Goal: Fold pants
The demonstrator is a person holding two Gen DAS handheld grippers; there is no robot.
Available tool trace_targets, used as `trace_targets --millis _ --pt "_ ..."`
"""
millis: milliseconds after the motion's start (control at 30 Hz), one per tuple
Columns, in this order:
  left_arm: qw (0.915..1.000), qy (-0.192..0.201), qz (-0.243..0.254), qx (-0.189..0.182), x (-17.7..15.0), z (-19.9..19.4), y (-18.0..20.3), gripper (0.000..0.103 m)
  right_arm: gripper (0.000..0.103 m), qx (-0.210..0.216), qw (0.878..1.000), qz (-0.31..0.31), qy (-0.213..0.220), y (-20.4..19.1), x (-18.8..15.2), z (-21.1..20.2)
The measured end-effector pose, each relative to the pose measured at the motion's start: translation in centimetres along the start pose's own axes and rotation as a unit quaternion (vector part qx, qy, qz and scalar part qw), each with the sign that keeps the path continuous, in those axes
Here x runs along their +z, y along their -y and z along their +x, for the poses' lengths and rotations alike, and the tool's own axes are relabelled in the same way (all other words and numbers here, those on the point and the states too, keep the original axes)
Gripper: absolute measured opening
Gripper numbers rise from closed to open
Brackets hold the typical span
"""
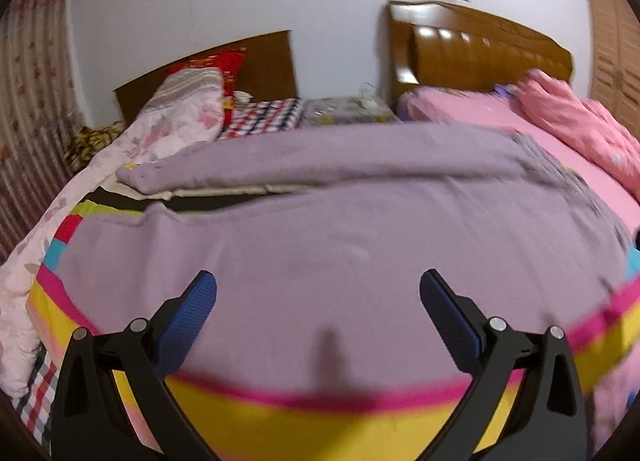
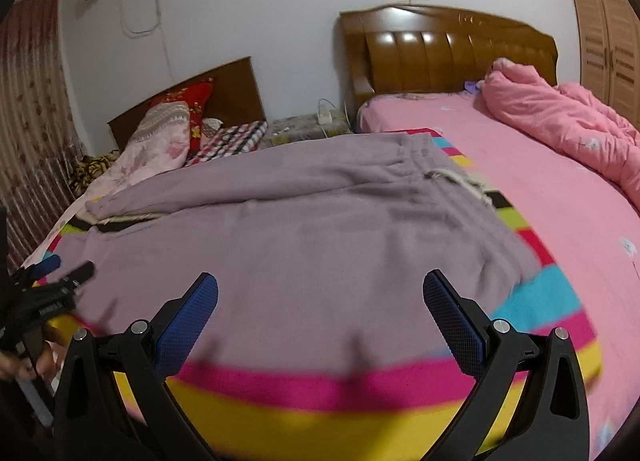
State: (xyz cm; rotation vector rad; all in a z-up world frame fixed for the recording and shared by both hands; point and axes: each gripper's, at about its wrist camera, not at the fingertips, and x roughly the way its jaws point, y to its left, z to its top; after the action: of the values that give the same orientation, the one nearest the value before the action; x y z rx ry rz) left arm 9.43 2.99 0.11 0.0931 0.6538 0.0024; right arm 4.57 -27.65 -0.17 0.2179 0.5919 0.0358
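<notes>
Nearest to us are two grippers, one in each hand. The left gripper (image 1: 318,289) has its blue-padded fingers (image 1: 188,317) spread wide with nothing between them, and the right gripper (image 2: 320,291) is spread just as wide and holds nothing either. In the right wrist view the left gripper (image 2: 64,273) also shows at the left edge, low over the cloth, with a hand (image 2: 20,365) behind it.

Under both grippers lies one pair of lilac pants (image 2: 304,229), spread flat on a striped blanket (image 2: 340,413) (bands of yellow, magenta, cyan and red). We count two legs running off to the left, the far one (image 1: 320,165) lying a little apart from the near one, with dark blanket showing in the gap. The waistband with its pale drawstring (image 2: 452,177) lies to the right.

Beyond the blanket is the pink sheet (image 2: 540,197) and one crumpled pink quilt (image 2: 560,121). Farther off we see two wooden headboards: a large glossy one (image 2: 448,49) and a smaller plain one (image 2: 200,89), where pillows and a floral quilt (image 2: 160,141) are piled. A striped curtain (image 2: 32,101) hangs at far left.
</notes>
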Motion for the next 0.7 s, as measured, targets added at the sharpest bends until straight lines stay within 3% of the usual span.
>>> trace_targets --millis 67,133,233,333,467,600,700 --pt "0.9983 -0.013 -0.022 -0.053 1.8 3.0 -0.4 0.101 0.099 0.007 1.000 0.001 0.001 1.7 2.3 1.9" --pt "0.9972 -0.021 -0.037 -0.062 2.9 5.6 -0.3 0.101 0.099 0.011 1.000 0.011 -0.001 3.7 5.3 4.7" --pt "0.9920 -0.015 -0.087 -0.090 4.1 9.2 -0.4 0.101 0.099 0.063 0.998 0.019 -0.006 6.0 9.7 9.7" --pt "0.9826 -0.065 -0.127 -0.119 4.6 12.1 -0.4 0.101 0.099 0.098 0.995 0.010 -0.012 7.8 13.6 15.0" --pt "0.9765 -0.105 -0.140 -0.126 3.7 14.7 -0.2 0.101 0.099 0.118 0.988 -0.072 -0.073 7.9 17.7 23.5" --pt "0.9755 -0.099 -0.143 -0.134 3.6 14.6 -0.3 0.101 0.099 0.115 0.968 -0.133 -0.178 7.5 20.5 32.9" --pt "0.9735 -0.096 -0.151 -0.142 3.2 14.5 -0.7 0.101 0.099 0.122 0.951 -0.200 -0.201 6.4 21.8 37.4"
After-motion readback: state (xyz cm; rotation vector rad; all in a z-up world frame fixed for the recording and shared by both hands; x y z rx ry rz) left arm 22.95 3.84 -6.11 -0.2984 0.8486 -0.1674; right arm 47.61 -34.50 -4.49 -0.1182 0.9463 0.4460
